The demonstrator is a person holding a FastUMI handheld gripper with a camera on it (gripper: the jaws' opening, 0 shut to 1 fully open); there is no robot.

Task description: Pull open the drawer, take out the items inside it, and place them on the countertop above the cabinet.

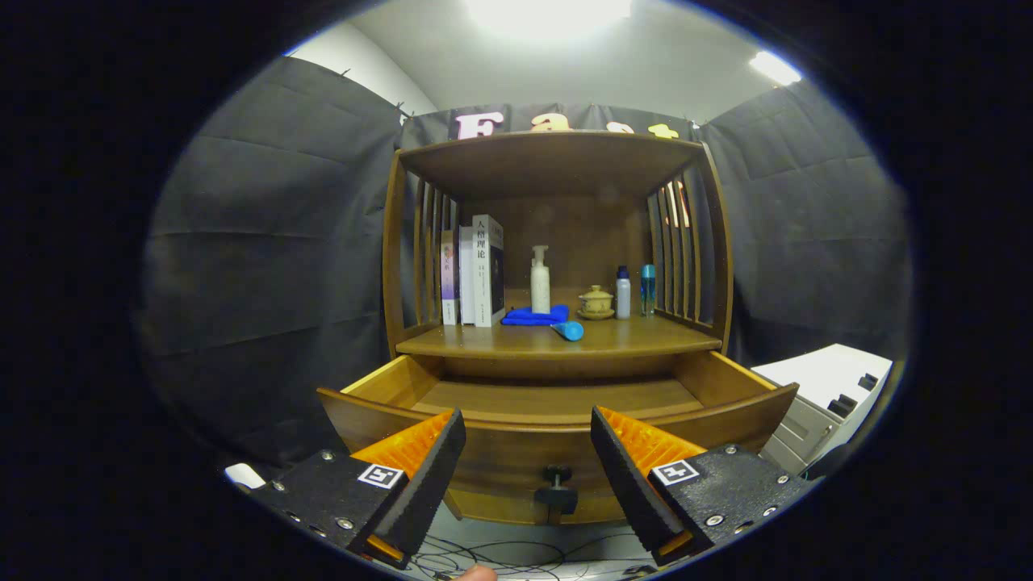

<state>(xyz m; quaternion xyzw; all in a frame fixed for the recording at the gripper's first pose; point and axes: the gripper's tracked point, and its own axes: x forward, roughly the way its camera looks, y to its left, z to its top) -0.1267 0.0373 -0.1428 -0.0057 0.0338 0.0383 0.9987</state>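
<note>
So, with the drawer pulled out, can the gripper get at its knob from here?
Probably yes: the gripper is open, and the knob on the drawer front sits between its jaws with nothing in the way.

1. Dark cloth walls (266,266) hang around me on the left, back and right, creased, pinned along the top edge.
2. Above the cloth: a pale wall strip (355,64) at the upper left and a white ceiling (613,60).
3. Two ceiling lights on: a big bright one (549,12) straight overhead, a smaller one (775,68) off to the right.
4. A white unit (831,391) with dark slots in its top stands low on the right, just beside the wooden furniture.
5. The floor (516,549) below is pale, with thin dark cables (492,557) looping across it.
</note>
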